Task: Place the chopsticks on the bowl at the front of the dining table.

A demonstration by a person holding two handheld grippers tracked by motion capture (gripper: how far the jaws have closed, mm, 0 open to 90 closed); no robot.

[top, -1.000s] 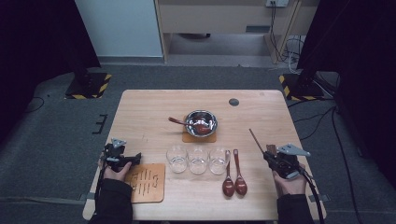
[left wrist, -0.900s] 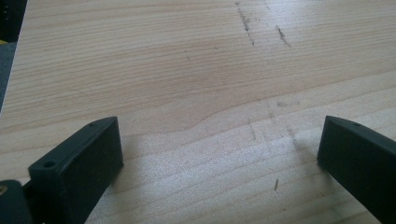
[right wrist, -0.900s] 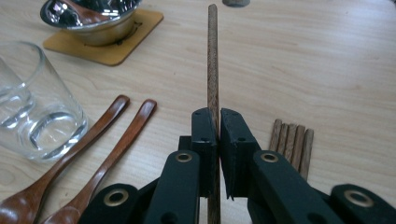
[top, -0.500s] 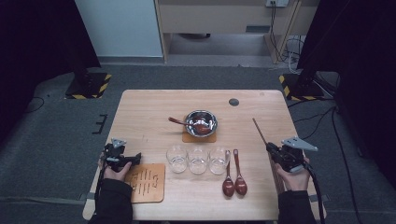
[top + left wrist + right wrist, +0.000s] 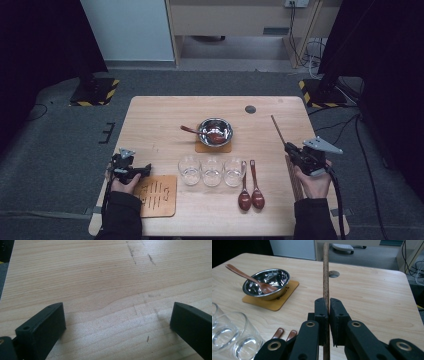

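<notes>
Our chopstick (image 5: 326, 272) points straight ahead, away from us, toward the table's far edge. Our right gripper (image 5: 329, 306) is clenched on it; our left gripper (image 5: 117, 320) stands wide open over bare table (image 5: 105, 277).

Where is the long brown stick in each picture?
High view: the long thin brown wooden stick is at the table's right side, slanting up and away from the right gripper, which is shut on it.
Left gripper view: bare wooden tabletop between open jaws.
Right gripper view: the stick rises up the middle, clamped between the jaws.
Shared landmark: the shiny steel bowl holding a wooden spoon.
</notes>
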